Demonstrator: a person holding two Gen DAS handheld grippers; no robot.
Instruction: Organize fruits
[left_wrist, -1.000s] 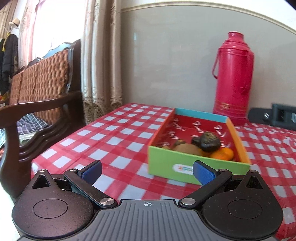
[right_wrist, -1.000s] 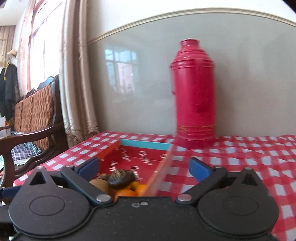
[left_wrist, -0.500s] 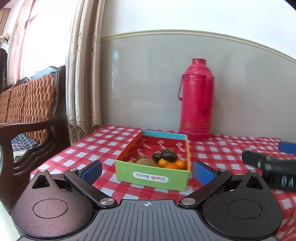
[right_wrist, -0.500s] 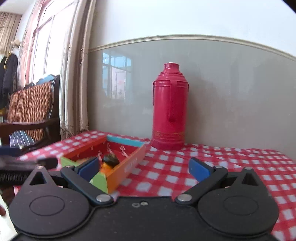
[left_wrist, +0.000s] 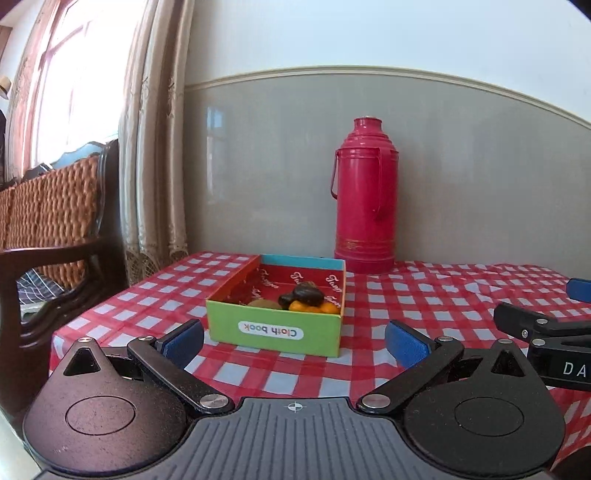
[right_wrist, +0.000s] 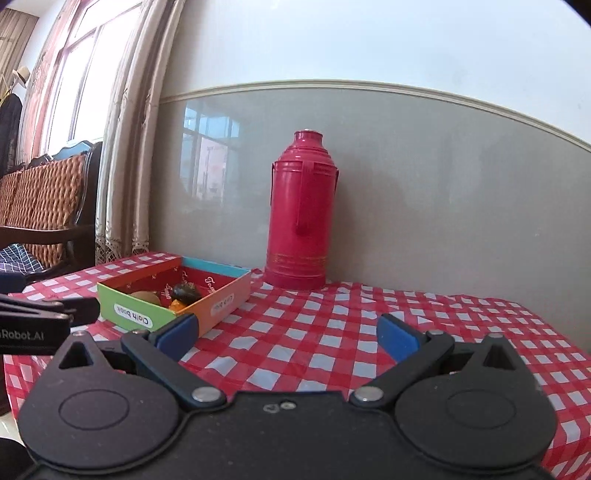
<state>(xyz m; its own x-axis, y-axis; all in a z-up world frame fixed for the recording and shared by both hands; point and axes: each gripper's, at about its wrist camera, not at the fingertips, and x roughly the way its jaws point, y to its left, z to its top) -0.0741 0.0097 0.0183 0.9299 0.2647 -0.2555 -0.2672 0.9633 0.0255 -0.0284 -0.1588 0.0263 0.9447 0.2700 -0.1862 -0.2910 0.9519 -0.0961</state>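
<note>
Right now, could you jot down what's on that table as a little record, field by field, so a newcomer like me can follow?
Surface: table with a red-and-white checked cloth
Box: open cardboard box, green front, label reading "Cloth book"
Fruit: a small pile inside the box at its near end, with oranges, a brown fruit and a dark one on top
Flask: tall red flask, upright by the wall, behind the box
Left gripper: fingers open, holding nothing, facing the box
Right gripper: fingers open, holding nothing, to the right of the box
</note>
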